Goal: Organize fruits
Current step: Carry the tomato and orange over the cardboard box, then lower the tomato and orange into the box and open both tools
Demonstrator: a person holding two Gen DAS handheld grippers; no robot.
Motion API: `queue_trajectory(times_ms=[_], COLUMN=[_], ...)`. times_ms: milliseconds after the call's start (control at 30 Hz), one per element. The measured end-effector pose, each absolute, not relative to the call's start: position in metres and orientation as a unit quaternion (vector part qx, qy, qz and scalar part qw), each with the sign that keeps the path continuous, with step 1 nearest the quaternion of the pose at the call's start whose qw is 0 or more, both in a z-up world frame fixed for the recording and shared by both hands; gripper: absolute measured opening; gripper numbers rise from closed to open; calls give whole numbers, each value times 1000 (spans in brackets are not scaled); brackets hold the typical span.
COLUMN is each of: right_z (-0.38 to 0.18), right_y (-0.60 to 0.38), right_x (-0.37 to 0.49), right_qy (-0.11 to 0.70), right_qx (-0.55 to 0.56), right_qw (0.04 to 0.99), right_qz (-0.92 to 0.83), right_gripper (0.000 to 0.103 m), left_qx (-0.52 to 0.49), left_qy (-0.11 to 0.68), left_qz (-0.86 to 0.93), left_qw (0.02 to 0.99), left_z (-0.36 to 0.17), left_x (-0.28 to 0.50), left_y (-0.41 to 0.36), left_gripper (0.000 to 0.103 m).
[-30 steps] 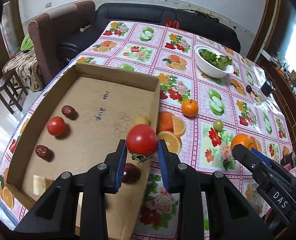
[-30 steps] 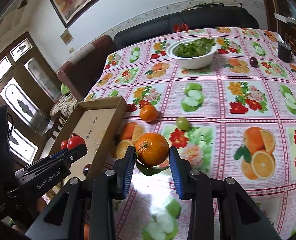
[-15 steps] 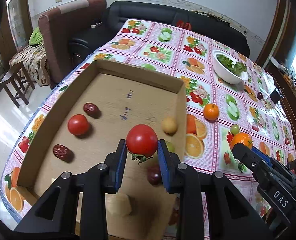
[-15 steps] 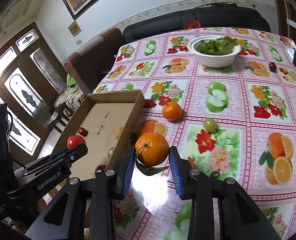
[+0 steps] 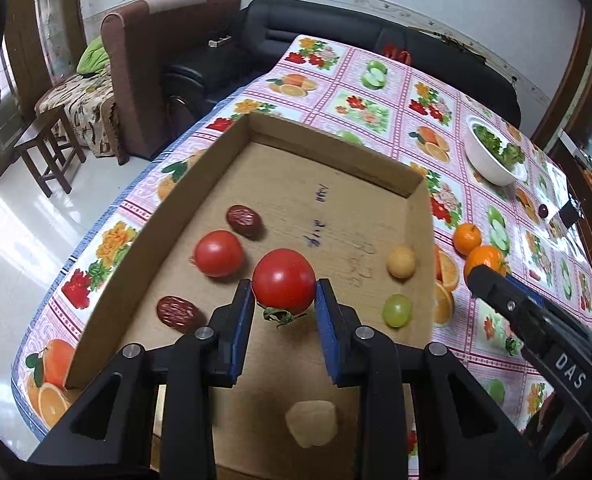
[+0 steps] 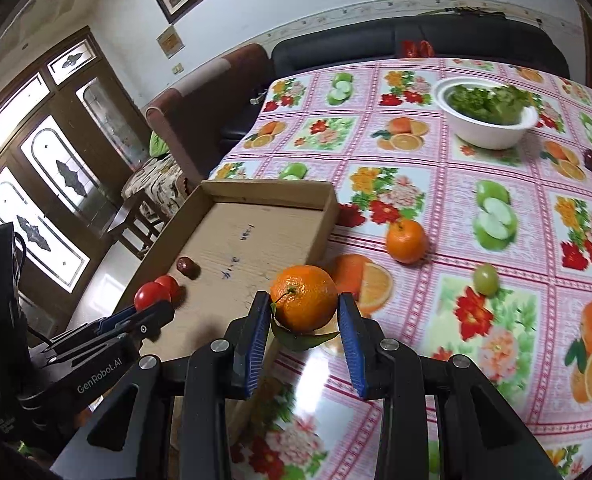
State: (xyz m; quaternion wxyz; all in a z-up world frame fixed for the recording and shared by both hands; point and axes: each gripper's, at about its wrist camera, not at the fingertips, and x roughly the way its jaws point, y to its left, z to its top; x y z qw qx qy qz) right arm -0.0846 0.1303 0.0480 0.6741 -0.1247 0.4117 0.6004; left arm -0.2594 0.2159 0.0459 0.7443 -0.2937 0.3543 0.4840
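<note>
Both grippers hold fruit at the box.
The left gripper (image 5: 283,304) is clamped on a tomato (image 5: 283,282), low centre of the left view, above the box (image 5: 336,148) floor. The right gripper (image 6: 304,320) is clamped on an orange (image 6: 304,297) with a leaf, at centre of the right view, over the box's right wall. In the box lie a second tomato (image 5: 218,253), two dates (image 5: 243,220), a grape (image 5: 396,310). Another orange (image 6: 406,241) sits on the surface (image 6: 436,184) at right.

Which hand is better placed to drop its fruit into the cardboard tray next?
Left. The left gripper holds its tomato over the tray floor; the right gripper's orange hangs near the tray's edge.
</note>
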Motion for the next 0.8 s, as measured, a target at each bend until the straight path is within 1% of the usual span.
queue_trajectory(times_ms=[267,500,800], right_z=[46,28,6], right_y=[177,227,248], right_x=[-105,-123,-126], right_qy=[402,399,401], right_qx=[-156,-203,-241], right_qw=[661,654,651], right_qz=[615,610,598], right_gripper=[35,35,35], left_qx=[-307,-306,-311], left_qy=[364,382,402], left_qz=[487,475,466], left_qw=[732,731,724], left_z=[34,26,13], left_x=[-268,-256,-246], left_y=[227,229,234], left_gripper=[28,29,29])
